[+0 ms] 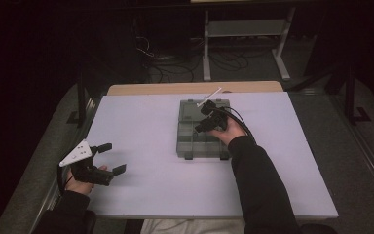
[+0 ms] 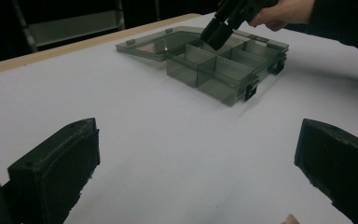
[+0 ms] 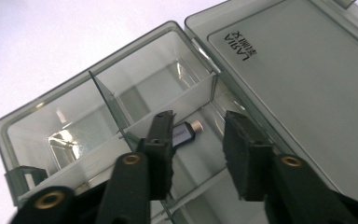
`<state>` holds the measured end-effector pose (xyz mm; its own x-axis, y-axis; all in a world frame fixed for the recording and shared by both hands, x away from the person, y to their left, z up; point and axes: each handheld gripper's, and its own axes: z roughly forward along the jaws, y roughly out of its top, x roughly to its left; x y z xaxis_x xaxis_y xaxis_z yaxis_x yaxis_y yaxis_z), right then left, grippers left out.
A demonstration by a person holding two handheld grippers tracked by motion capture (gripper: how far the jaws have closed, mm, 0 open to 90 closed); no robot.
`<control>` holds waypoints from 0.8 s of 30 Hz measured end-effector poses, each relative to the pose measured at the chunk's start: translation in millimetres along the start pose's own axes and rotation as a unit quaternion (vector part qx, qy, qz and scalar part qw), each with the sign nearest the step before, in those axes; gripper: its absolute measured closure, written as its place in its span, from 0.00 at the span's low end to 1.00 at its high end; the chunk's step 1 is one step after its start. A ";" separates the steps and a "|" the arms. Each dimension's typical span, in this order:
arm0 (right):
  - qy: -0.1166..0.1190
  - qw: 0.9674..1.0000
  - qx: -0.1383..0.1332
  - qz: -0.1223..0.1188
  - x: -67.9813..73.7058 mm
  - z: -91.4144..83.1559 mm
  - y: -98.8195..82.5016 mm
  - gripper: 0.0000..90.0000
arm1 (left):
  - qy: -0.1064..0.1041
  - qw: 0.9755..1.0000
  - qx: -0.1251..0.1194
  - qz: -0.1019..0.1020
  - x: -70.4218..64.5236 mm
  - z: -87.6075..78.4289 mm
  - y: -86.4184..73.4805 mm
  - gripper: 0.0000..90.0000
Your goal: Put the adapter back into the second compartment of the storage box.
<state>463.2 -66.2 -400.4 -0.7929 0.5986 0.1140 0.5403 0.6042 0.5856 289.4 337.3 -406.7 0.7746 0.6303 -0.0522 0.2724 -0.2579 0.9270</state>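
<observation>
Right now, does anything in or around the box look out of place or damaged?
Nothing stands out. The grey compartment box lies flat, its lid folded open and whole. A small USB stick lies in one compartment, between the open right tongs. No spill, no crack visible.

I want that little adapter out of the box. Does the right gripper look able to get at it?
Probably yes: the lid lies open, and the right gripper hangs with jaws apart just above the adapter, nothing between.
</observation>
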 end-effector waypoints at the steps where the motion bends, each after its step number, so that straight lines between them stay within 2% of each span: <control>1: -0.001 1.000 -0.002 0.000 -0.4 -1.5 -0.1 0.62 | 0.000 1.000 0.000 0.000 0.1 -0.1 0.0 0.00; 15: -0.006 1.000 -0.027 0.005 0.4 -26.8 -2.3 0.34 | 0.000 1.000 0.002 0.000 0.0 -0.2 -0.3 0.00; 24: -0.015 0.999 -0.048 0.013 -0.5 -43.5 -7.1 0.22 | 0.001 1.000 0.001 -0.001 0.0 -0.1 -0.5 0.00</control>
<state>447.6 -93.7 -369.7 -0.7697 0.6296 0.1060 0.5290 0.5360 0.6579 289.2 337.5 -407.1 0.7728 0.6324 -0.0528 0.2748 -0.2584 0.9261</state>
